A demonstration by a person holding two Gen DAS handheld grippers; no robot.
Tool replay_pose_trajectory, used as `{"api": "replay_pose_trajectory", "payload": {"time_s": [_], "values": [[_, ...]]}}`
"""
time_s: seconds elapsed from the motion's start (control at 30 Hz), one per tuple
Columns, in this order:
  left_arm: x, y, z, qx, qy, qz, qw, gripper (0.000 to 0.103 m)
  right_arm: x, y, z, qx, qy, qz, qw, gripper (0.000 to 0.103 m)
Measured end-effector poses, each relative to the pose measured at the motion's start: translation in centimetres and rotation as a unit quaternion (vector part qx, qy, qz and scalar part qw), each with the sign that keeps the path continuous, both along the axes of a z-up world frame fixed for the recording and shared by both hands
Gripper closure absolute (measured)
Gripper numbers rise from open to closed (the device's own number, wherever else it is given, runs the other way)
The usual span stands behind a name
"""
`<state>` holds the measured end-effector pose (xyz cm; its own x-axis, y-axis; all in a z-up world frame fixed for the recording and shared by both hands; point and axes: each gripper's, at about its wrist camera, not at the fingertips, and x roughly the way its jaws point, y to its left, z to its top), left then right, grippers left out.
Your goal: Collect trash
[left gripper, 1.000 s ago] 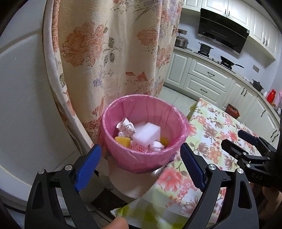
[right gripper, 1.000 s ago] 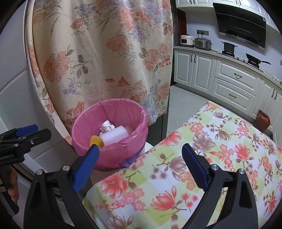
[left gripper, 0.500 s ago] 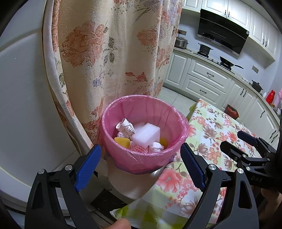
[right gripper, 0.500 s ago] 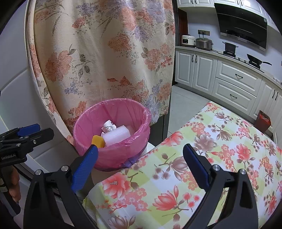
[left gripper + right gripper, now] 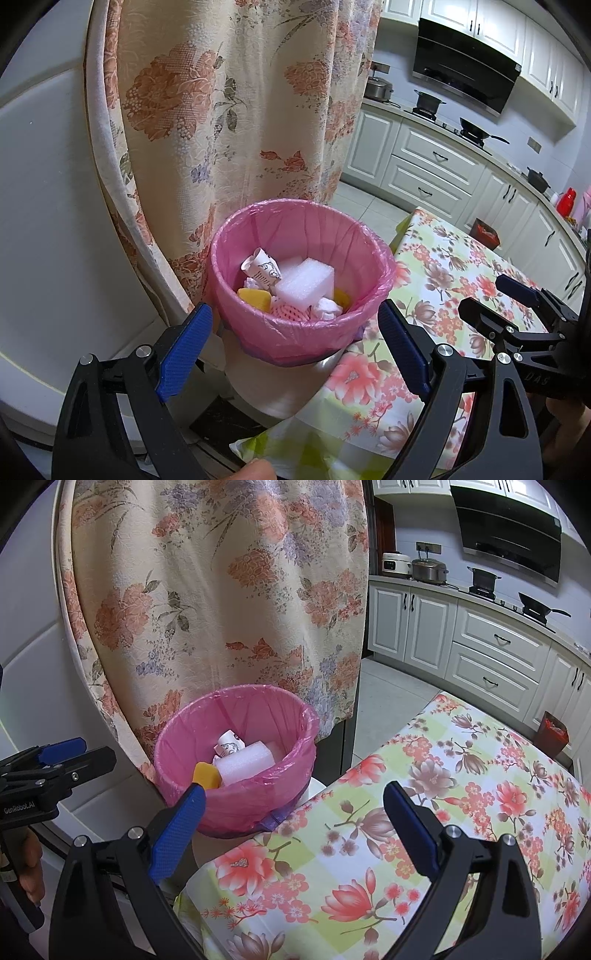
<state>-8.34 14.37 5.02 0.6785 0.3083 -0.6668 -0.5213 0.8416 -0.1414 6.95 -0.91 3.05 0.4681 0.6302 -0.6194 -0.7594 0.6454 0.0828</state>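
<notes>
A bin lined with a pink bag [image 5: 306, 332] [image 5: 255, 801] stands on a white stool beside the table. It holds a white foam block [image 5: 304, 282] [image 5: 245, 764], a crumpled printed paper [image 5: 260, 269] [image 5: 229, 744], yellow sponge pieces [image 5: 255, 297] [image 5: 207, 775] and pink foam netting [image 5: 288, 312]. My left gripper [image 5: 295, 347] is open and empty, just in front of the bin. My right gripper [image 5: 295, 827] is open and empty, over the table's near corner to the right of the bin.
A floral tablecloth [image 5: 424, 812] [image 5: 443, 295] covers the table right of the bin. A floral curtain [image 5: 229, 110] [image 5: 221, 590] hangs behind the bin, with a white panel [image 5: 48, 221] to its left. Kitchen cabinets [image 5: 480, 646] and a small red bin [image 5: 552, 731] stand at the back.
Both grippers have drawn back slightly from the bin; the bin looks a little farther away. Nothing was taken hold of or let go.
</notes>
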Motion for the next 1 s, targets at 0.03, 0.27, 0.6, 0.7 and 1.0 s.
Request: {"api": "replay_pose_trajectory", "payload": {"time_s": [0.03,0.27,0.6,0.7,1.0], "values": [[0.01,0.02,0.00,0.000,-0.001,0.000,1.0000,0.019,0.00,-0.04,0.02,0.000,0.000,0.000,1.000,0.009],[0.12,0.05,0.01,0.004,-0.001,0.002,1.0000,0.019,0.01,-0.03,0.02,0.000,-0.001,-0.001,1.000,0.009],[0.11,0.12,0.15,0.005,-0.002,0.002,1.0000,0.019,-0.01,0.01,-0.03,-0.001,0.000,0.000,1.000,0.009],[0.08,0.08,0.16,0.005,-0.003,0.001,1.0000,0.019,0.01,-0.02,0.00,0.000,-0.001,0.000,1.000,0.009],[0.18,0.07,0.15,0.005,-0.003,0.000,1.0000,0.019,0.01,0.03,-0.04,-0.001,0.000,0.001,1.000,0.009]]}}
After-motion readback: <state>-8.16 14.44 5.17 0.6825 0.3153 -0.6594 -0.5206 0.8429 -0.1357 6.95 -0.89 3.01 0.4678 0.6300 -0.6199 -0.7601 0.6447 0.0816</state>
